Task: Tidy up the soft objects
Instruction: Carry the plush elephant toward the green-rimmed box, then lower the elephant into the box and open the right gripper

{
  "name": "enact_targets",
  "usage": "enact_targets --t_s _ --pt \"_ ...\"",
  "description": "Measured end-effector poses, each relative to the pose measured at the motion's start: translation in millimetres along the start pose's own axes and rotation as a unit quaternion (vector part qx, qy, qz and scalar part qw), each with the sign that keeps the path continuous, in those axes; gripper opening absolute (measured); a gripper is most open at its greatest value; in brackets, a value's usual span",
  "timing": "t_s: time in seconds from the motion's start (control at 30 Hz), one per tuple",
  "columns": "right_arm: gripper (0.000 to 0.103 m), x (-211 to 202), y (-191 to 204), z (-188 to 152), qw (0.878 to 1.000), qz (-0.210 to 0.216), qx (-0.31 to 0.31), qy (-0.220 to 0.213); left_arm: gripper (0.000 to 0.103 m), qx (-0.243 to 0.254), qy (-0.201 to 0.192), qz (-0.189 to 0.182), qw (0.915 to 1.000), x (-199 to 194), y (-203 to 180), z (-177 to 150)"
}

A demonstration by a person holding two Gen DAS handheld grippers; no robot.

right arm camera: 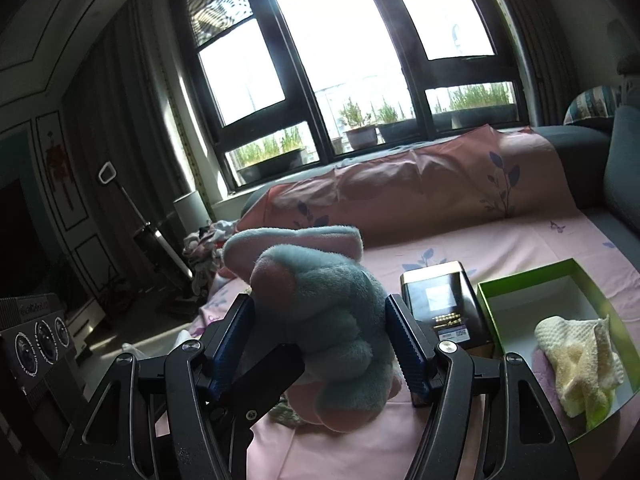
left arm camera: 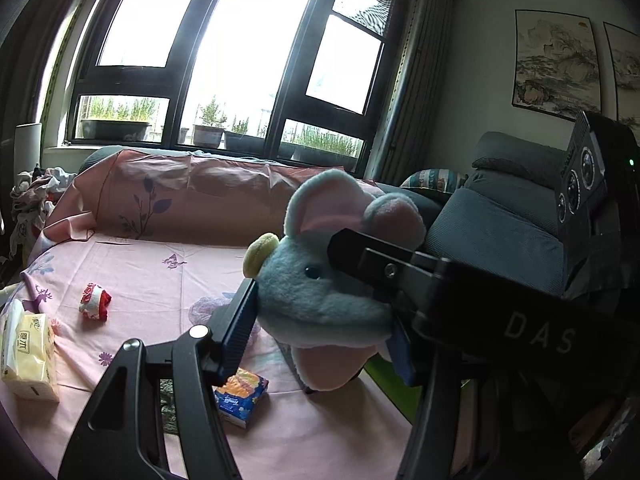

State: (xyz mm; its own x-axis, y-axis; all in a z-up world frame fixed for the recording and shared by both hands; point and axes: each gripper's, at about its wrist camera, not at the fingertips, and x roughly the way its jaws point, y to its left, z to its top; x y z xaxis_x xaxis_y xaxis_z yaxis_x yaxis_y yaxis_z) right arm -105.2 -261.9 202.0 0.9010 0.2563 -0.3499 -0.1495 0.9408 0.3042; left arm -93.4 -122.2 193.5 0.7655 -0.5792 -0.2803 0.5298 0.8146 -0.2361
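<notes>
Left wrist view: the left tool (left arm camera: 320, 320) is about half open with its blue pads pressed into both sides of a blue and pink stuffed mouse (left arm camera: 320, 284), so it's got a solid hold on the toy, which is up off the pink sheet (left arm camera: 168, 284). The right tool (left arm camera: 360, 264) comes in from the right and clamps the same mouse near its eye. Below the left finger there's a small blue tissue pack (left arm camera: 240, 398), farther left a yellow tissue pack (left arm camera: 28, 356) and a balled-up red and white cloth (left arm camera: 95, 301).

Right wrist view: the right tool (right arm camera: 320, 344) has the stuffed mouse (right arm camera: 320, 320) squeezed between its pads too, roughly half open, toy lifted above the sheet. Just right of its right finger sits a dark box (right arm camera: 444, 308), and past that a green box (right arm camera: 532, 276) with a cream towel (right arm camera: 576, 364) inside
</notes>
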Motion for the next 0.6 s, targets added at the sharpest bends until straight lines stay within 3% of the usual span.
enact_targets --t_s 0.33,0.6 --pt "0.069 -20 -87 6 0.996 -0.028 0.082 -0.022 0.057 0.050 0.040 -0.041 0.9971 62 -64 2" --pt "0.069 -32 -164 -4 0.982 -0.023 0.183 -0.036 0.057 0.070 0.087 -0.082 0.9904 115 -102 -3"
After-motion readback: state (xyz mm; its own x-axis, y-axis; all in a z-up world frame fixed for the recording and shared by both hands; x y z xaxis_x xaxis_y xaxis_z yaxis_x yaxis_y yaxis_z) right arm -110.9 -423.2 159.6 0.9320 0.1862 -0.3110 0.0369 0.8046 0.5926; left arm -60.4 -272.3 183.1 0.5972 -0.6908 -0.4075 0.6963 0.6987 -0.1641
